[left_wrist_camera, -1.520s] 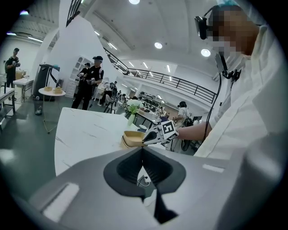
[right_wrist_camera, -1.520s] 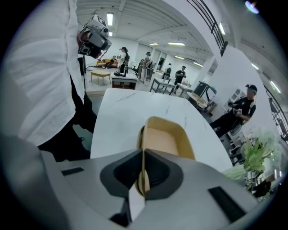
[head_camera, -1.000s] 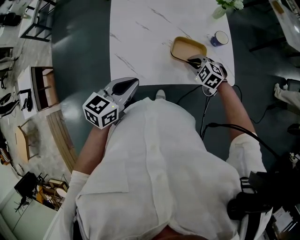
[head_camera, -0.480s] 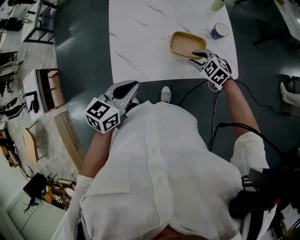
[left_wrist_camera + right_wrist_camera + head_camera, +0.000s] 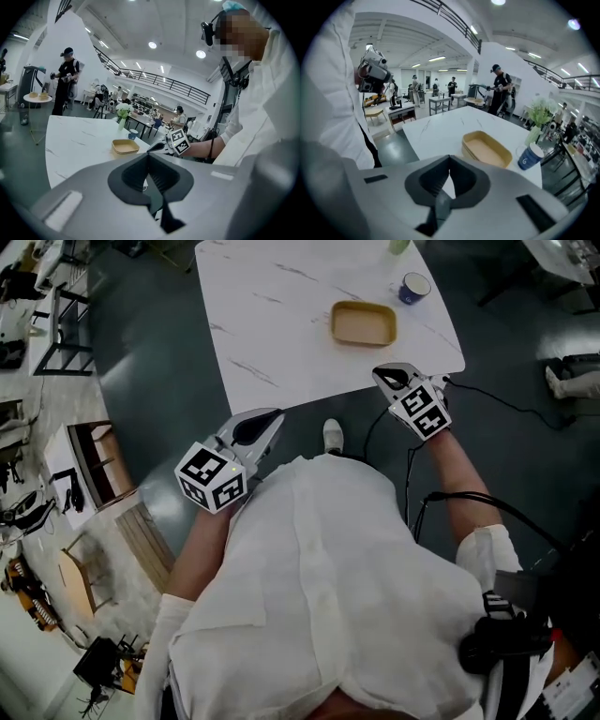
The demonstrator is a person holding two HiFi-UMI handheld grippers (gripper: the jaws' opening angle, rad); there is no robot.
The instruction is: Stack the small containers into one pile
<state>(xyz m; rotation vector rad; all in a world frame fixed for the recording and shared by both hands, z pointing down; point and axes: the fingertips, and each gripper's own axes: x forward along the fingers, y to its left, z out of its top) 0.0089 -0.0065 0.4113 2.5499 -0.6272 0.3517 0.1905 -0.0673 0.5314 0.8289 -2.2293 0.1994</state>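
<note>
- Left gripper [image 5: 270, 416]: jaws pressed together with nothing between them. It is held off the table [image 5: 272, 324], over the floor beside the person's white shirt [image 5: 319, 559].
- Right gripper [image 5: 392, 376]: jaws have just closed and meet with nothing between them. It sits just off the table's near edge, clear of the containers.
- Containers [image 5: 363, 322]: tan and shallow, nested as one pile. They rest on the table near its right end, and neither gripper touches them.
- Blue cup [image 5: 412, 287]: upright on the table, near the pile on its far side and apart from it.
</note>
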